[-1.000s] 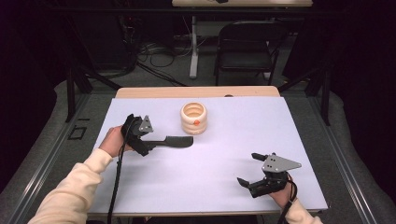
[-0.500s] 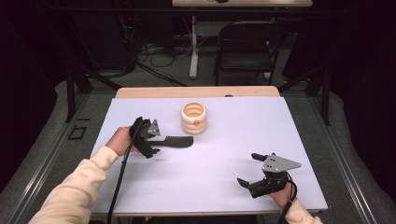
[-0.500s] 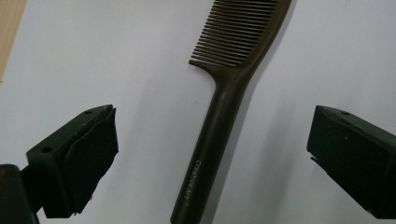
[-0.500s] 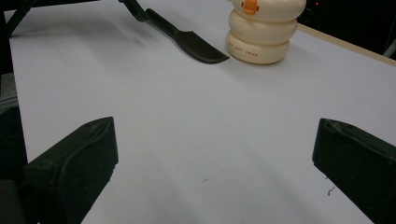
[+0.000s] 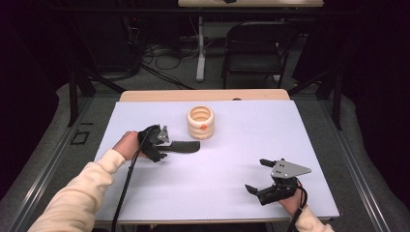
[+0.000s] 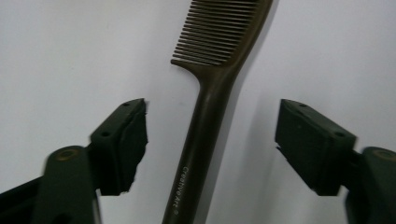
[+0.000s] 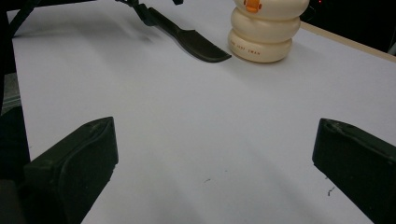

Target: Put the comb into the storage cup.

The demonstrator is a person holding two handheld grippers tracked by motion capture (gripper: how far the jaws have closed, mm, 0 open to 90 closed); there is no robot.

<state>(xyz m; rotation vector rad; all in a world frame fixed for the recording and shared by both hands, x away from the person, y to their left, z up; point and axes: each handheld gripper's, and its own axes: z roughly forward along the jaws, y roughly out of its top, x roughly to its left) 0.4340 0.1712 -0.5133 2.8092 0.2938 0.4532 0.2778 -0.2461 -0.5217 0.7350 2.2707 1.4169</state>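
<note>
A dark brown comb [image 6: 205,140] lies flat on the white table, teeth pointing away from my left gripper [image 6: 212,109]. The gripper is open, with one jaw on each side of the comb's handle and a gap left on both sides. In the high view the left gripper [image 5: 163,145] sits left of centre, with the comb [image 5: 186,146] reaching right toward a cream ribbed pot [image 5: 200,122] that bears an orange mark. My right gripper [image 5: 257,175] rests open near the front right with nothing between its jaws. In its own view, my right gripper [image 7: 217,140] faces the comb [image 7: 191,42] and the pot [image 7: 264,32].
The white table top [image 5: 270,130] has a wooden strip along its far edge. Behind the table stand a dark chair [image 5: 254,46] and cables on the floor. Bare white surface lies between the two grippers.
My left gripper has shifted a little right and lower, bringing its open jaws around the comb's handle. The comb, the pot and the right gripper have stayed put.
</note>
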